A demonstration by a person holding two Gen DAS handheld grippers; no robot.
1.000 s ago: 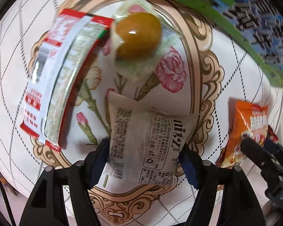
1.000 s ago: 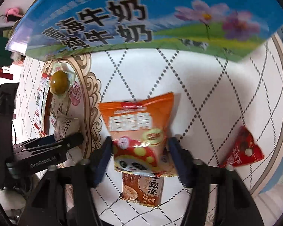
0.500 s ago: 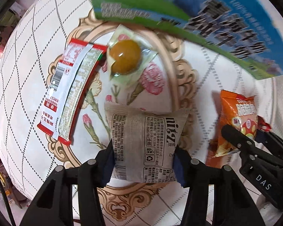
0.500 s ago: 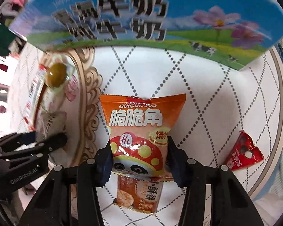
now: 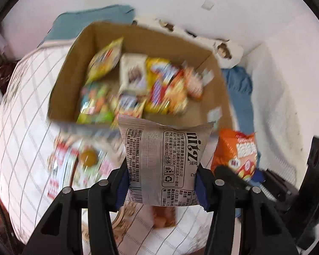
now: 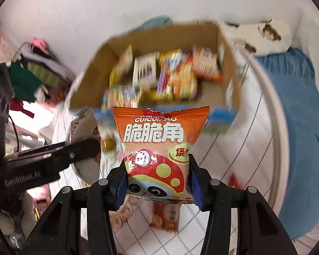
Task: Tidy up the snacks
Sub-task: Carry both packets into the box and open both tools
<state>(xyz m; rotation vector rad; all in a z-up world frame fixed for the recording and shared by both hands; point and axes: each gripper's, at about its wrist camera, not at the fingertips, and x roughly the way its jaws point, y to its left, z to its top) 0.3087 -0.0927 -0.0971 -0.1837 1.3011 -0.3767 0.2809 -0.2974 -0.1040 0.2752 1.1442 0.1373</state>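
Both packets have come up off the tabletop (image 5: 21, 127) since a second ago, and the cardboard box (image 5: 214, 80) of snacks now shows beyond them. Left gripper (image 5: 162, 182) jaws are clamped on the grey-brown packet (image 5: 163, 159). Right gripper (image 6: 157, 182) jaws pinch the orange snack bag (image 6: 159, 146), held above an orange packet (image 6: 165, 216) lying on the cloth.

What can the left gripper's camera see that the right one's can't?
Only the left view: the left gripper clamped on a grey-brown packet. Only the right view: the right gripper squeezing the front of the orange panda bag, and a clothes pile. Both: the open cardboard box of snacks on the quilted cloth.
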